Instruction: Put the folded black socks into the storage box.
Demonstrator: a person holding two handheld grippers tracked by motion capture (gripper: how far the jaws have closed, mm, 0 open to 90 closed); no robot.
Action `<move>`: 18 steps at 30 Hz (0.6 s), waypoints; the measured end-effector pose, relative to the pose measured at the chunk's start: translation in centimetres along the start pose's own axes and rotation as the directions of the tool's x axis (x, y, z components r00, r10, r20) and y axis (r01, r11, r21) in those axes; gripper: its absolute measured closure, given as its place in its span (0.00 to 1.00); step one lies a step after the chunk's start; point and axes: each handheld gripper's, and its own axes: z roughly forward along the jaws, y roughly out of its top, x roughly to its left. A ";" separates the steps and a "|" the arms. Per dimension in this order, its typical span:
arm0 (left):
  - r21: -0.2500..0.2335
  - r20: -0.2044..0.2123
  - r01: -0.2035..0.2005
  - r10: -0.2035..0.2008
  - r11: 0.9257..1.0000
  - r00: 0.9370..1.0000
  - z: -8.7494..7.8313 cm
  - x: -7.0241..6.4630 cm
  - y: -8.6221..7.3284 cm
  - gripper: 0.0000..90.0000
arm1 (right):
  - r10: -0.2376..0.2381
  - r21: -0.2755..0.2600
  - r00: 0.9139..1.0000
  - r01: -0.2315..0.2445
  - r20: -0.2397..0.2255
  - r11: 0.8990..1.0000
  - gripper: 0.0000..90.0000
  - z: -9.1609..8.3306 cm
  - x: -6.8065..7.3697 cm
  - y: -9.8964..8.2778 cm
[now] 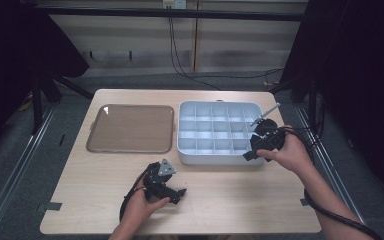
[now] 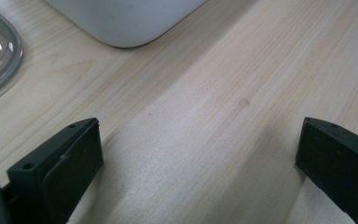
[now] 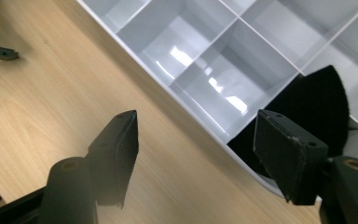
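The right tongs (image 1: 250, 154) gape wide and empty over the 4 o'clock corner of the white plastic compartment tray (image 1: 215, 156), apparently having dropped a black wedge-shaped piece (image 3: 314, 100) there, while the left tongs (image 1: 179, 195), open, rest on the wooden tabletop (image 1: 230, 200).

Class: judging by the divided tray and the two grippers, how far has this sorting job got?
Done: a black piece lies in a near corner cell of the white tray. In hand: nothing; the right gripper hangs open at that corner. Left: other cells visible look bare, left gripper open over the table.
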 end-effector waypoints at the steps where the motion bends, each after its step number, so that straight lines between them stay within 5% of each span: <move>1: 0.000 0.001 0.000 0.000 1.000 1.000 0.0 0.0 0.0 0.00 | -0.002 -0.005 1.000 0.002 -0.001 1.000 0.34 0.0 0.1 0.0; 18: 0.013 -0.001 -0.015 0.015 1.000 1.000 -0.1 0.1 0.0 0.00 | -0.055 -0.028 0.998 0.054 -0.031 0.998 0.33 0.4 1.9 -0.4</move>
